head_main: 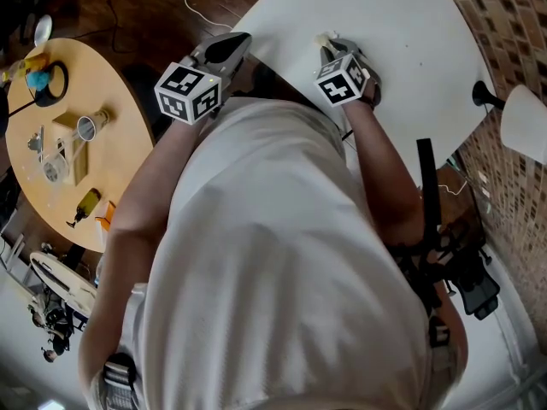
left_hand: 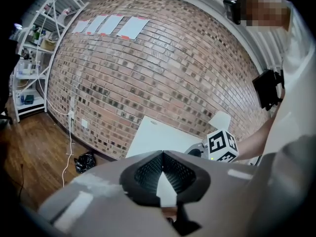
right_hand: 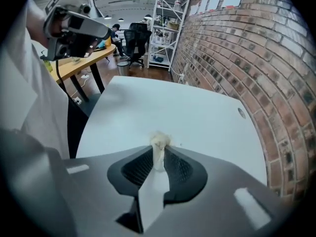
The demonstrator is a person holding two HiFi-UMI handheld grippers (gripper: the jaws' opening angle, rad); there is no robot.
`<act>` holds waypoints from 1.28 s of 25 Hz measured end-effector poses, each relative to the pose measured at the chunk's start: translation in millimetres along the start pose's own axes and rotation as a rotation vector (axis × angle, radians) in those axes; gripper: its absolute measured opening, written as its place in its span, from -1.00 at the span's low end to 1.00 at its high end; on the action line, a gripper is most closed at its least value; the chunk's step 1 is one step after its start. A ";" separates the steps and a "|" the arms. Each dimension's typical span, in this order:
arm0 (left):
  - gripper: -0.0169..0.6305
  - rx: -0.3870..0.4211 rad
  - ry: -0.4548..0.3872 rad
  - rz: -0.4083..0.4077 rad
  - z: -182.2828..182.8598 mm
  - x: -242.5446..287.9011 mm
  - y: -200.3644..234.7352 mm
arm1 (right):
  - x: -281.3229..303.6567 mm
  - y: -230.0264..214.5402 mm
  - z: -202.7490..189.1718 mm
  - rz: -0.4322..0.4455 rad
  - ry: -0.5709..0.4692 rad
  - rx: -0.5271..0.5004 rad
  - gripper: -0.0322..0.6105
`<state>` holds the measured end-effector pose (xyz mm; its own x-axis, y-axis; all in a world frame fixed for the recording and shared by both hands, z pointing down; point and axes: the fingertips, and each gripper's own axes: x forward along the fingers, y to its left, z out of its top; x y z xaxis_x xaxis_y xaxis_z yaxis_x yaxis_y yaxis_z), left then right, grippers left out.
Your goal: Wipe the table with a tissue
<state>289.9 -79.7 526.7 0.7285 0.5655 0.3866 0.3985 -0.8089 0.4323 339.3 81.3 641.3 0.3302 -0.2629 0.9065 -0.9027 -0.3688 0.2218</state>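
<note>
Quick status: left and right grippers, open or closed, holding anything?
Left gripper: closed, nothing between its jaws.
Right gripper: closed on the tissue.

free: white table (right_hand: 173,107) top | blocked: brick wall (right_hand: 247,48) alongside

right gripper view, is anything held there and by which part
The right hand-held gripper pinches a crumpled tissue by its near end; the wad pokes out past the jaw tips.
</note>
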 end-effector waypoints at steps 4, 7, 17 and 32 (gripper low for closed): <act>-0.93 0.001 0.005 0.005 1.8 -2.2 2.5 | 7.0 18.7 29.2 0.038 -0.024 -0.086 -0.67; -0.93 0.008 0.004 0.001 5.9 -2.3 1.9 | 11.3 36.5 51.1 0.083 -0.044 -0.149 -0.68; -0.93 -0.013 0.003 -0.055 6.2 0.9 6.2 | 3.4 69.0 42.6 0.231 -0.041 -0.193 -0.67; -0.93 0.132 0.202 -0.459 -3.9 108.1 -98.7 | -70.6 -13.6 -109.8 -0.069 0.107 0.230 -0.66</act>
<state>327.1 61.9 529.0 0.3455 0.8760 0.3366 0.7281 -0.4765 0.4927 298.0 202.8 613.7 0.3463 -0.1387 0.9278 -0.7886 -0.5787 0.2079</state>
